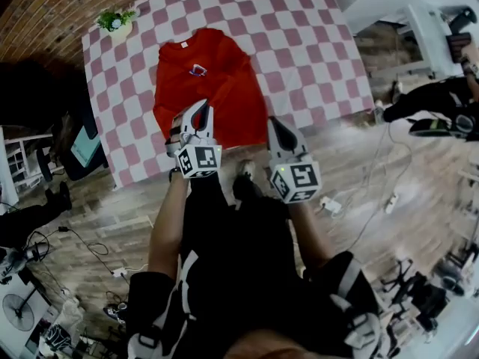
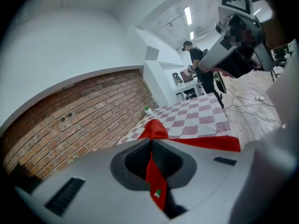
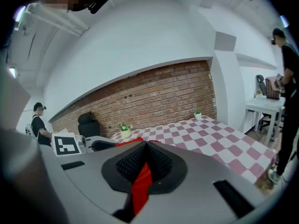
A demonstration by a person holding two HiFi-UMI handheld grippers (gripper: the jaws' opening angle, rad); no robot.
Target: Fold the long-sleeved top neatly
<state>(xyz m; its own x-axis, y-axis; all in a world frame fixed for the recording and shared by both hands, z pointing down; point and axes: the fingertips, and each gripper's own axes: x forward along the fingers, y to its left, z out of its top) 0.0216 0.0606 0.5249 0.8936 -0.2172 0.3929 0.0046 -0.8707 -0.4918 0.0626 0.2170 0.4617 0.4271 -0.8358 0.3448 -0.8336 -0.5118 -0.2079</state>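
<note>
**Desk:** So, what do your claws have right now?

**Me:** Both are pressed together on red cloth. The left gripper (image 1: pixel 199 113) pinches a fold of the long-sleeved top (image 1: pixel 206 73), with a strip of it trailing back between the jaws. The right gripper (image 1: pixel 278 126) pinches a strip too.

**Desk:** Where does the top lie from you?

**Me:** Ahead of both claws, spread on the checked table (image 1: pixel 299 43). Its collar is at the far end, toward the potted plant (image 1: pixel 116 22), and its hem is at my end. So the long axis runs away from me, leaning a little left.

**Desk:** Which hand is nearer the body of it?

**Me:** The left one sits over the hem itself. The right is at the hem's right corner, just by the table's near edge. I think it has the corner, but the head view doesn't show the exact spot.

**Desk:** And the fold?

**Me:** My guess is that it goes along that axis, hem carried toward the collar, both hands level.
</note>
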